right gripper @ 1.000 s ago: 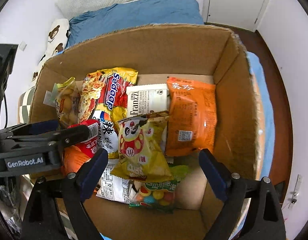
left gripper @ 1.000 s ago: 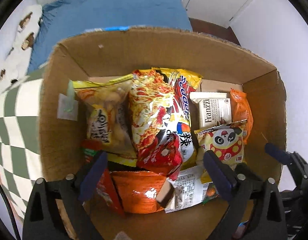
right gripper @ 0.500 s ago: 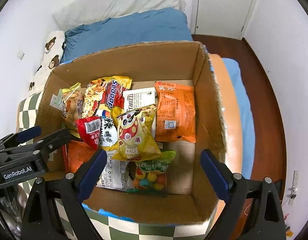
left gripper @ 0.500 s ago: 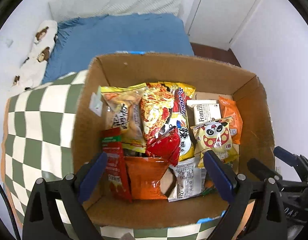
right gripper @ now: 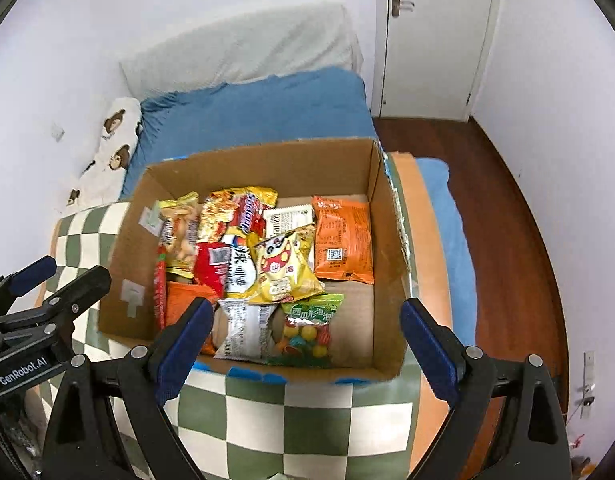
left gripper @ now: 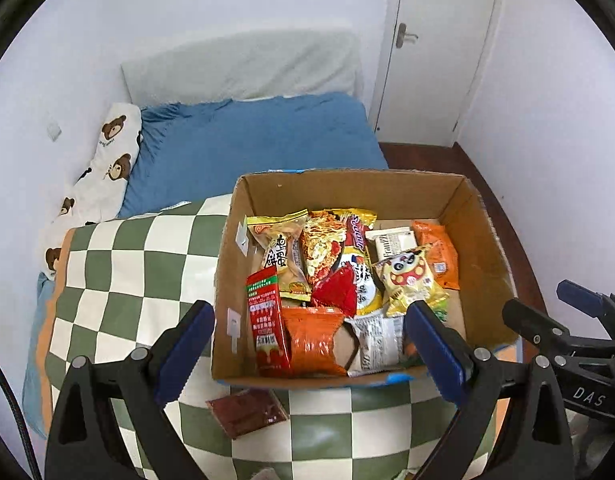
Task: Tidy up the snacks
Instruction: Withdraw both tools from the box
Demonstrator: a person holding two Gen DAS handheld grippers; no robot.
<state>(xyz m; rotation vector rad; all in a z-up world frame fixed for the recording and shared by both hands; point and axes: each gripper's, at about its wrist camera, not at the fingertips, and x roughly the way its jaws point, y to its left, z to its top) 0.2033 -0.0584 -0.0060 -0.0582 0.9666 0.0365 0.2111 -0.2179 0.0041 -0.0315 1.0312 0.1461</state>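
An open cardboard box (left gripper: 483, 256) (right gripper: 383, 216) sits on a green-and-white checkered cloth (left gripper: 119, 280) (right gripper: 291, 412). It holds several snack packets: a panda bag (left gripper: 409, 276) (right gripper: 283, 268), an orange packet (left gripper: 439, 252) (right gripper: 341, 240), noodle packs (left gripper: 327, 248) and a candy bag (right gripper: 311, 328). A dark red packet (left gripper: 247, 410) lies on the cloth outside the box's near wall. My left gripper (left gripper: 307, 356) is open and empty, above the box's near edge. My right gripper (right gripper: 303, 352) is open and empty, also near that edge.
A bed with a blue sheet (left gripper: 247, 144) and a bear-print pillow (left gripper: 107, 156) lies behind the box. A white door (left gripper: 439, 48) and dark wooden floor (right gripper: 507, 216) are at the right. The right gripper shows at the left view's right edge (left gripper: 579, 340).
Both grippers have pulled back and up from inside the box, so the whole box, cloth and room now show. The dark red packet on the cloth has come into view.
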